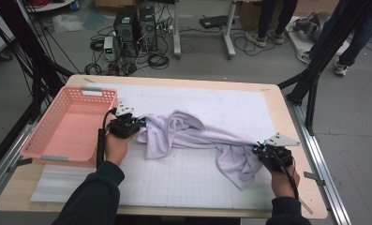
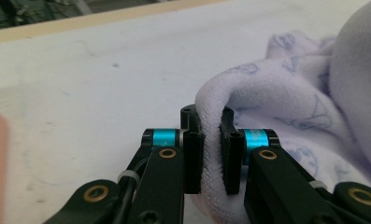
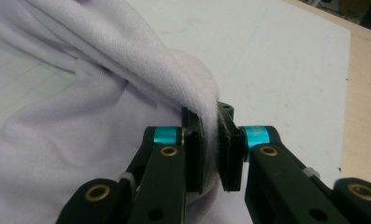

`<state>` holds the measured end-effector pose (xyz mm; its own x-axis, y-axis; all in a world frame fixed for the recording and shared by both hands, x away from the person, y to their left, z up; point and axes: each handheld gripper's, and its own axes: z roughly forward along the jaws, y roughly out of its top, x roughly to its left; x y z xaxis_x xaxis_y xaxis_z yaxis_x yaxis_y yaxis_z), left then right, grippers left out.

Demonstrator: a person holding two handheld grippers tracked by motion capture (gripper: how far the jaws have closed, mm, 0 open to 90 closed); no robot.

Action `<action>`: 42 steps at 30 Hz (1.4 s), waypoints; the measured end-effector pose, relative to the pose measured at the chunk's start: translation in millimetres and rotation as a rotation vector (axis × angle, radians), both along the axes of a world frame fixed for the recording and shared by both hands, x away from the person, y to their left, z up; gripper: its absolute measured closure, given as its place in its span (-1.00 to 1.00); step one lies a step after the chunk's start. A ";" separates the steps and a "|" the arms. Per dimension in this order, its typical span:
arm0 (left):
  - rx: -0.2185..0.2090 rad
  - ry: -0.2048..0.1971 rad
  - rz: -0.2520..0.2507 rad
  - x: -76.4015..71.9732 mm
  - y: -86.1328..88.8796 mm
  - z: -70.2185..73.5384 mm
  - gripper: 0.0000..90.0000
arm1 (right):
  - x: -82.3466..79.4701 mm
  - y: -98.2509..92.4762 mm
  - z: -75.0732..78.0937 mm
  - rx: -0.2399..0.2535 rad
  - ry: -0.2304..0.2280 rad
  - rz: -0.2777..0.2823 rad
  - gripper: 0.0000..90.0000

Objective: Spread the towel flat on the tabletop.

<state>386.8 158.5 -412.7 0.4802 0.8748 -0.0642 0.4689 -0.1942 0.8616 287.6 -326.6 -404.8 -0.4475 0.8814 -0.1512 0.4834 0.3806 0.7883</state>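
Near right, the right gripper [image 1: 257, 149] is clamped on one end of the lilac cloth [image 1: 193, 133], forearm reaching in low. Farther left, the left gripper [image 1: 140, 123] pinches the other end beside the pink basket [image 1: 48, 124], cloth strung across the white mat [image 1: 230, 105].

The high view looks forward and down over the whole table [image 1: 183, 82] from the person's side. Each gripper view sits low, very near its own jaws, facing along them. All three share the lilac cloth [image 1: 193, 136] [image 2: 286, 98] [image 3: 80, 121] and white mat [image 1: 221, 105] [image 2: 103, 74] [image 3: 276, 60].
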 end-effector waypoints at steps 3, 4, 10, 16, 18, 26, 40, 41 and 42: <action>-0.007 0.019 0.000 4.7 1.6 -2.5 0.80 | -6.4 -0.7 4.1 0.013 -0.014 0.026 0.84; -0.007 0.019 0.000 4.7 1.6 -2.5 0.77 | -8.7 1.0 5.5 0.023 -0.016 0.039 0.84; -0.052 0.027 0.008 1.4 -3.2 0.6 0.04 | -18.9 22.1 7.7 0.074 -0.014 0.176 0.84; -0.142 -0.008 -0.076 -6.9 -17.0 10.1 -0.11 | -23.1 42.9 -1.8 0.041 0.045 0.289 0.84; -0.164 0.006 -0.166 -8.3 -33.7 8.1 -0.16 | -24.9 49.2 -5.3 0.029 0.067 0.338 0.84; -0.005 0.085 -0.227 -2.7 -69.1 -11.0 0.30 | -25.4 54.1 -7.9 0.057 0.091 0.385 0.34; -0.048 -0.023 -0.197 -18.8 -30.4 11.0 0.86 | 54.1 52.0 12.4 0.179 0.010 0.061 0.12; -0.056 -0.038 -0.179 -20.1 -24.9 12.6 0.86 | 59.7 53.5 12.3 0.193 0.005 0.044 0.13; -0.065 -0.050 -0.162 -21.4 -19.0 13.3 0.86 | 62.8 55.1 14.0 0.200 -0.014 0.020 0.16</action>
